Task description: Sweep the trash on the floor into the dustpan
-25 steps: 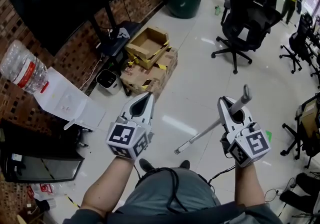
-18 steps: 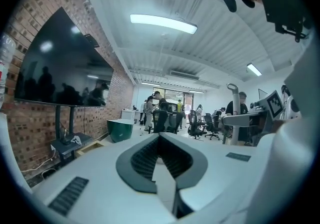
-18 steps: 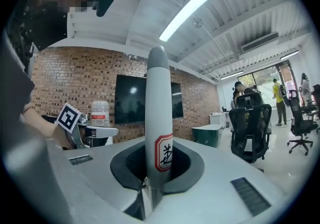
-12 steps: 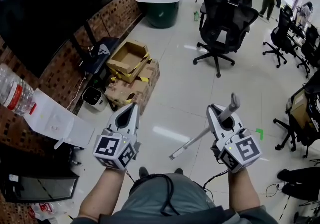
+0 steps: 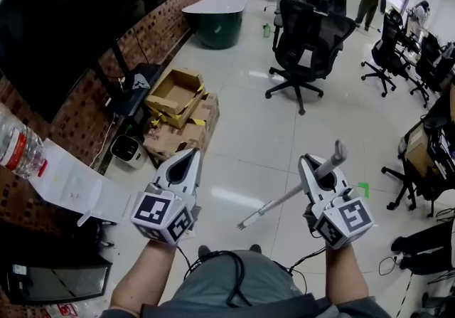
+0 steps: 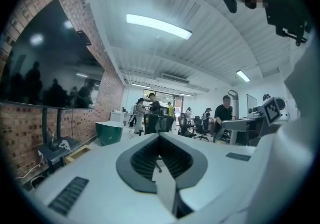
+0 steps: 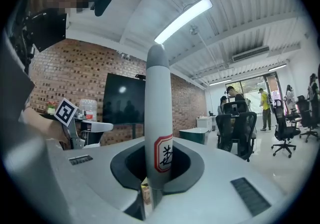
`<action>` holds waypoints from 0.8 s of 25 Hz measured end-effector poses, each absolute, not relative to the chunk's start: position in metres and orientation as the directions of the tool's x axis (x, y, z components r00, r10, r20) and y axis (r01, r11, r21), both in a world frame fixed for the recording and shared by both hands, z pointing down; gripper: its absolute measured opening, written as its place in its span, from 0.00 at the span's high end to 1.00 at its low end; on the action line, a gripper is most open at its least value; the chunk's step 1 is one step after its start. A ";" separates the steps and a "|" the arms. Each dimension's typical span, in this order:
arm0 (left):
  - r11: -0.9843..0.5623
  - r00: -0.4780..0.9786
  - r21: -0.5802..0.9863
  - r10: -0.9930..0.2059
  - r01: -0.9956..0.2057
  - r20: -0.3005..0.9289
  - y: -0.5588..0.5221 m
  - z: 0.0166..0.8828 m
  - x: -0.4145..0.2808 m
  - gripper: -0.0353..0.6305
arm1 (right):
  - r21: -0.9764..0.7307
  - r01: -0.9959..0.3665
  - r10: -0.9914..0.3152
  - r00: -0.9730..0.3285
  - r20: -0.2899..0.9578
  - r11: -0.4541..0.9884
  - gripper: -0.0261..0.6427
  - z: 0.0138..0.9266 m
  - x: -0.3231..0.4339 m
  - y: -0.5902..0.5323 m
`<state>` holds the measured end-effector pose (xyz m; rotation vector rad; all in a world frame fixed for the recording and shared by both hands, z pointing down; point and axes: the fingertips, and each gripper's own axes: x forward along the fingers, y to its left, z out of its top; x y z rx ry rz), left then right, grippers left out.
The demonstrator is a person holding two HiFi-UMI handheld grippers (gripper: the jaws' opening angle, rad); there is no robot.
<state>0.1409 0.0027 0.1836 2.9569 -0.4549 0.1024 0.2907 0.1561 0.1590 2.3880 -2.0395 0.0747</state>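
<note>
The left gripper hung over the floor, jaws pressed together on nothing. The right gripper clamped a long grey handle — its forked lower end slanted toward the person's feet. No dustpan and no sure trash showed, so this looked like carrying the tool; the next move called for locating both.

Beyond the left gripper fingers brown cardboard boxes block; past the right gripper glossy white floor lies open, up to a black swivel chair.

Label on handle: characters unreadable.
</note>
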 end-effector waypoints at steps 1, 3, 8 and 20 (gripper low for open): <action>-0.946 0.953 0.127 -0.287 -0.297 0.092 0.002 0.184 0.139 0.93 | -0.033 -0.986 -0.986 0.160 0.038 -0.161 0.91 0.160 0.289 0.155; -0.953 0.956 0.100 -0.277 -0.287 0.100 0.000 0.187 0.136 0.93 | -0.036 -0.986 -0.986 0.160 0.040 -0.162 0.91 0.161 0.283 0.151; -0.956 0.961 0.115 -0.261 -0.271 0.095 0.000 0.189 0.123 0.93 | -0.042 -0.987 -0.987 0.155 0.045 -0.157 0.91 0.163 0.265 0.145; -0.956 0.959 0.097 -0.268 -0.276 0.093 0.008 0.182 0.109 0.93 | -0.034 -0.988 -0.988 0.149 0.043 -0.151 0.91 0.155 0.253 0.153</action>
